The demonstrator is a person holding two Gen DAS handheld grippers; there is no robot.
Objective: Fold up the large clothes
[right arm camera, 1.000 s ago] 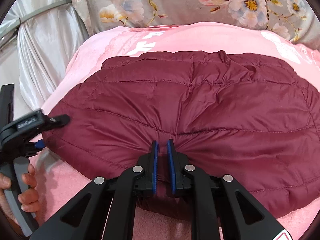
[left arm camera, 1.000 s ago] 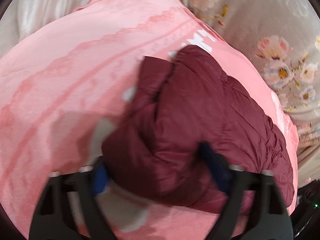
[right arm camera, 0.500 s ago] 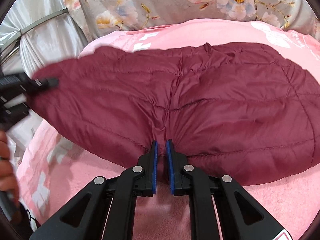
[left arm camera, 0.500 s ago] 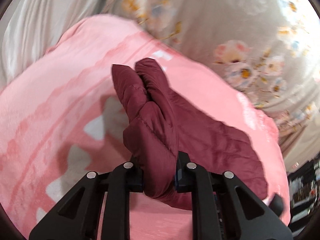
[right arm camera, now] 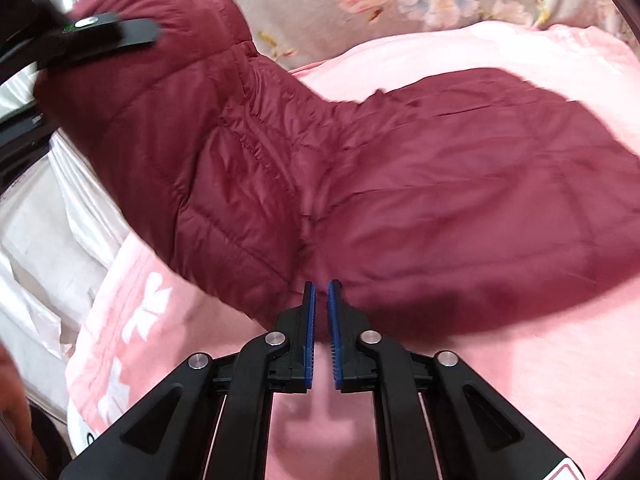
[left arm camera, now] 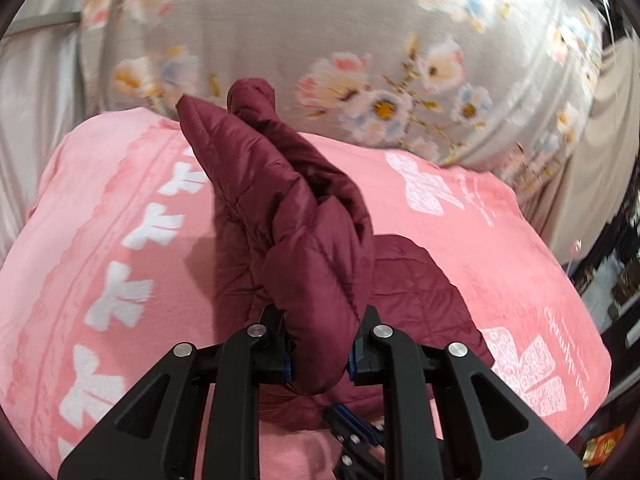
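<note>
A maroon quilted puffer jacket (right arm camera: pixel 440 184) lies on a pink blanket (right arm camera: pixel 500 380) with white bow prints. My left gripper (left arm camera: pixel 320 356) is shut on a thick bunched edge of the jacket (left arm camera: pixel 304 240) and holds it raised above the blanket (left arm camera: pixel 100 220). In the right wrist view the left gripper (right arm camera: pixel 96 36) shows at the upper left with the lifted jacket end. My right gripper (right arm camera: pixel 321 320) is nearly closed with a narrow gap; its tips sit at the jacket's near edge, and no fabric shows between the pads.
A grey floral curtain (left arm camera: pixel 360 40) hangs behind the bed. White satin fabric (right arm camera: pixel 48 240) drapes off the bed's left side. Dark furniture and clutter (left arm camera: pixel 616 272) stand to the right of the bed.
My left gripper closed on the jacket's left end and lifted it up and over toward the right. My right gripper slipped back off the near edge it had pinched.
</note>
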